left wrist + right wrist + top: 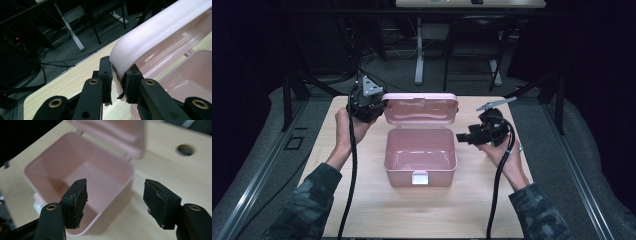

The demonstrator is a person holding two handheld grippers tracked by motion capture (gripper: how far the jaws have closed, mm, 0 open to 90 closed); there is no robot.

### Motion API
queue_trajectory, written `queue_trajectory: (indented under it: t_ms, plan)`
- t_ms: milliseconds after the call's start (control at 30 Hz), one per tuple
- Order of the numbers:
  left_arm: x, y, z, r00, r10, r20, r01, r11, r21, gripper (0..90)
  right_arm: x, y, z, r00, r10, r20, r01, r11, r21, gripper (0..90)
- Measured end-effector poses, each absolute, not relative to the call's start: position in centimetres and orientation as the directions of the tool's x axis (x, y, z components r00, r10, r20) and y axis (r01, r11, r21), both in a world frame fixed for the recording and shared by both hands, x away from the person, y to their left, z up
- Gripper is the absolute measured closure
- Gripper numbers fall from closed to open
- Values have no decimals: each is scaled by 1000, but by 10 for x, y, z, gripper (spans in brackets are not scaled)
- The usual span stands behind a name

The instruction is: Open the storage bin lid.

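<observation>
A pink plastic box [420, 157] sits near the middle of the wooden table [372, 210], a little toward the far edge, with its white latch [420, 177] facing the near edge. Its hinged lid [421, 108] stands open and upright along the box's far side, the inside of the lid facing the person. The box's inside is bare pink plastic.

The left gripper [365, 102] is at the lid's far-left corner, not far from the table's far-left corner. In the left gripper view its jaws are pinched tight on the rounded corner edge of the lid [150, 32], one black pad on the outside and one on the inside, so the lid is held upright by this claw [117, 82]. The grey three-cornered plate on top of it points toward the far edge.

The right gripper [460, 137] lies level just beside the box's right wall, close to the upper right corner of the box, its tips pointing toward the box. In the right gripper view its jaws stand apart [116, 202] with nothing between the pads; the box's near corner [82, 182] lies beyond and below them, and neither pad touches it. A round hole [185, 149] in the table top shows off to the far side of that view.
</observation>
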State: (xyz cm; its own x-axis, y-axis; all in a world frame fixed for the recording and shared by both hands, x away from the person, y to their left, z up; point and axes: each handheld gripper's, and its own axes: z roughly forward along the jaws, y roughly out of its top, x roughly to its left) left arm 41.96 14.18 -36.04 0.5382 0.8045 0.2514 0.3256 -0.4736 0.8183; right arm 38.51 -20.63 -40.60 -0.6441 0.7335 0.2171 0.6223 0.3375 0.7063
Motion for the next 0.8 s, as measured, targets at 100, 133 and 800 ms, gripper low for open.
queue_trajectory:
  t_ms: [100,133,800]
  plan:
    - [422,142,-360,538,807,245,332,-470,818,799,379,-193,-427,-650,728,217,636,364,680,378]
    - [422,141,-360,537,808,243,334,-468,818,799,378,-190,-435,-647,730,218,646,374,666,386]
    - [447,139,-357,535,818,213,373,-455,809,812,366,-183,-469,-630,740,233,675,374,635,586]
